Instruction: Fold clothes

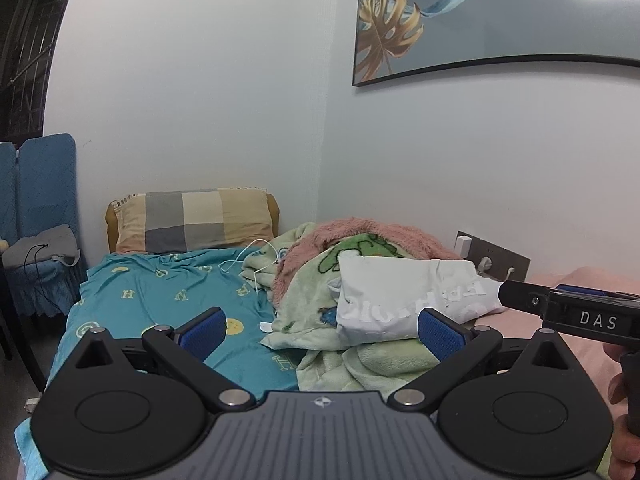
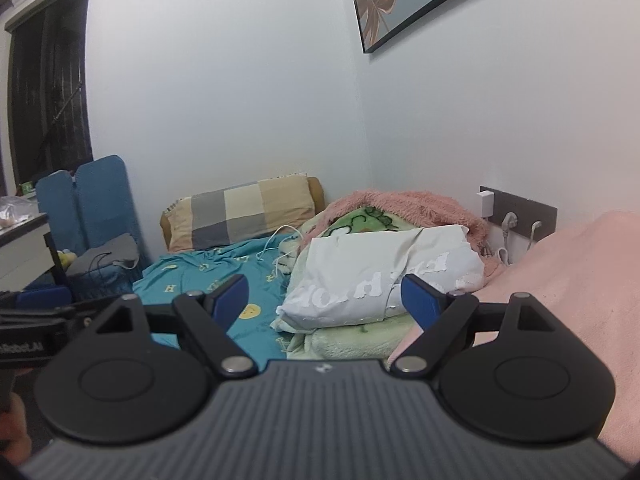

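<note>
Walls: plain white, meeting in a corner behind the bed (image 1: 168, 292).
Picture (image 1: 480, 20): framed, gold leaf on blue-grey, high on the right wall.
Window (image 2: 48, 80): dark, at left.
Chair (image 1: 40, 208): blue padded, beside the bed.
Socket panel (image 2: 520, 212): grey, low on the right wall, with plugs in it.

Matt black plastic on left gripper (image 1: 320, 330) and right gripper (image 2: 324, 300), with bright metal pivot pins; ribbed grey housing; blue fingertip pads (image 1: 204, 330) finely textured, rubbery-looking. White shirt (image 1: 404, 300) of smooth, creased cloth, its print cracked and flaking. Green blanket (image 1: 320, 320) soft, fleecy; pink throw (image 1: 360, 232) shaggy, long-piled. Teal sheet (image 1: 168, 300) thin, smooth, wrinkled cloth. Checked pillow (image 1: 192, 220) of plain woven cloth. Pink cover (image 2: 580, 280) matt, fine-napped. Wall (image 1: 200, 100) smooth, matt. Picture (image 1: 480, 20) glossy, reflective.
</note>
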A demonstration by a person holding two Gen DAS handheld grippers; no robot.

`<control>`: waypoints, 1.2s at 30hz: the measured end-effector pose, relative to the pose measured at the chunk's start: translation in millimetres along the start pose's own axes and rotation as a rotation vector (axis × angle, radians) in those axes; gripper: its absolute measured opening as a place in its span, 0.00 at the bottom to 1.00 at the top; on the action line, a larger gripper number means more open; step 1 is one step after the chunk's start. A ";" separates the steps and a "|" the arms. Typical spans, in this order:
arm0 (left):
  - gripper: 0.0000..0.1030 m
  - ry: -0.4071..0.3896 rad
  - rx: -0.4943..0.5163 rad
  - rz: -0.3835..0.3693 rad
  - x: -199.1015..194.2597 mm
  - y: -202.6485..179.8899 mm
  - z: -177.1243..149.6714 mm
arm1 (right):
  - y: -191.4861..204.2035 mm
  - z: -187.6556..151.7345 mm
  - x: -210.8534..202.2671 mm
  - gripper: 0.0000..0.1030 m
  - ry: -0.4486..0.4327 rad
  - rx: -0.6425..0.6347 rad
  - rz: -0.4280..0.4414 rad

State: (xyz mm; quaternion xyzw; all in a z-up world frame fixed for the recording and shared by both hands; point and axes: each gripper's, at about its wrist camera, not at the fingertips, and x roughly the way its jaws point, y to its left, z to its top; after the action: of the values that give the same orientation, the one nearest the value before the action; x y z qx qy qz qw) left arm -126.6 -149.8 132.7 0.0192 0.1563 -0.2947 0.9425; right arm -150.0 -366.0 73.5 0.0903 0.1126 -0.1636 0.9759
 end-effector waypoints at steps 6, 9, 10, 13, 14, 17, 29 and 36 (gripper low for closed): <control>1.00 -0.008 0.005 0.004 0.8 9.9 -14.6 | 13.3 -11.7 5.0 0.82 0.003 -0.033 -0.025; 1.00 -0.007 -0.001 0.004 1.4 14.5 -18.1 | 20.7 -15.6 5.9 0.83 0.003 -0.051 -0.041; 1.00 -0.007 0.000 0.009 1.7 15.9 -19.0 | 23.0 -16.7 5.6 0.83 0.004 -0.051 -0.042; 1.00 0.003 0.012 0.026 2.9 20.2 -21.2 | 26.7 -19.4 4.7 0.82 0.009 -0.041 -0.046; 1.00 0.004 0.013 0.031 2.7 22.1 -21.6 | 28.3 -20.2 4.5 0.83 0.009 -0.045 -0.053; 1.00 -0.001 -0.003 0.030 -0.4 26.6 -22.6 | 33.6 -22.9 2.2 0.83 0.009 -0.051 -0.063; 1.00 -0.026 -0.001 -0.004 -8.1 21.4 -24.7 | 45.9 -29.6 -7.8 0.83 -0.011 -0.061 -0.105; 1.00 -0.024 -0.001 0.003 -7.2 20.2 -27.0 | 47.1 -34.7 -9.1 0.83 0.001 -0.050 -0.103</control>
State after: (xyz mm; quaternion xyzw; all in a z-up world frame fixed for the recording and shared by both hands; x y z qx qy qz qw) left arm -128.5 -125.7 108.1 0.0153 0.1451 -0.2933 0.9448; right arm -149.0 -312.1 49.0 0.0601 0.1218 -0.2105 0.9681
